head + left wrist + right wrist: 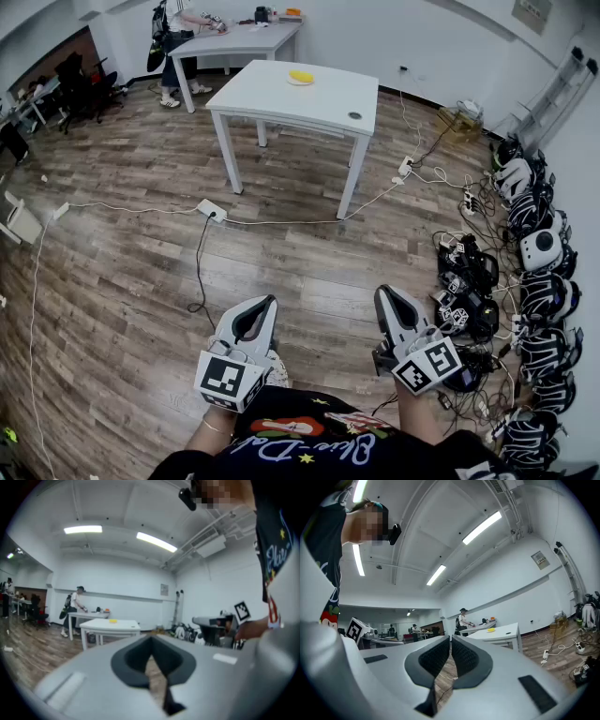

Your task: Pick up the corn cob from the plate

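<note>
Corn cob (300, 76) seems a small yellow smudge; left gripper (269, 301) and right gripper (383, 292) closed.

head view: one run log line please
yellow corn cob: on white plate, white table | left hand-held gripper: shut, empty | right hand-held gripper: shut, empty

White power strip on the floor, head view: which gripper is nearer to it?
Left. The left gripper is below and slightly right of the white power strip in the head view; the right gripper is much farther right.
</note>
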